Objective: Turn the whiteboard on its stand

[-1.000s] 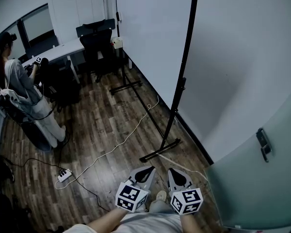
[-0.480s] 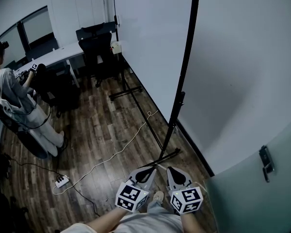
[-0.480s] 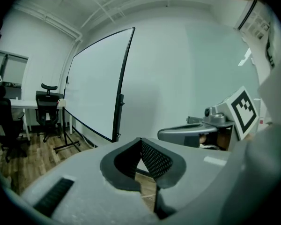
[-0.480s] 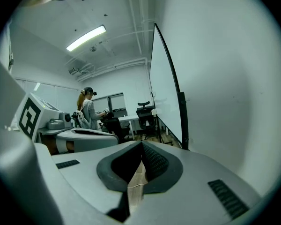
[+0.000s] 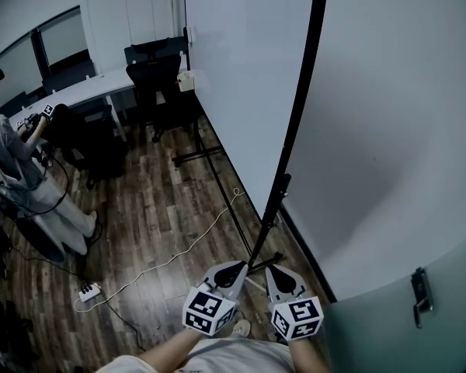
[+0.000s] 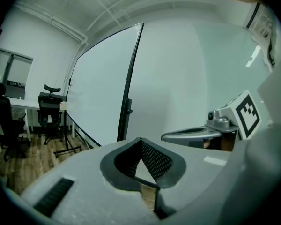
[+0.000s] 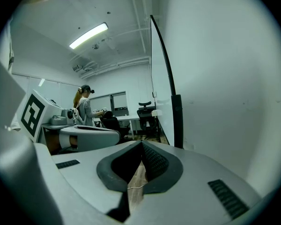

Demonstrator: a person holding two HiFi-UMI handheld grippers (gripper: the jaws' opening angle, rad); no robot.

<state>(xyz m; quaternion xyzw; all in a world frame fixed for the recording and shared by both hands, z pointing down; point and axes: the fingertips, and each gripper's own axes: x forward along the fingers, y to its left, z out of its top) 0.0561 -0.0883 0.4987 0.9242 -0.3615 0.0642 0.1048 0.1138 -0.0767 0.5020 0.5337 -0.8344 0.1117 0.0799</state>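
With the jaws of your left gripper (image 5: 234, 270) and right gripper (image 5: 279, 278) both pressed together on nothing, part them before reaching the whiteboard (image 5: 241, 61), standing edge-on just ahead beside the wall (image 5: 396, 130), and grip its black frame post (image 5: 299, 92) firmly to swing it.

Grey left gripper (image 5: 234, 270), grey right gripper (image 5: 278, 277), black-and-white marker cubes (image 5: 210, 311), dark ribbed jaws

Person (image 5: 6, 152) at desk (image 5: 93, 89); chair (image 5: 160, 74); power strip (image 5: 85, 291).
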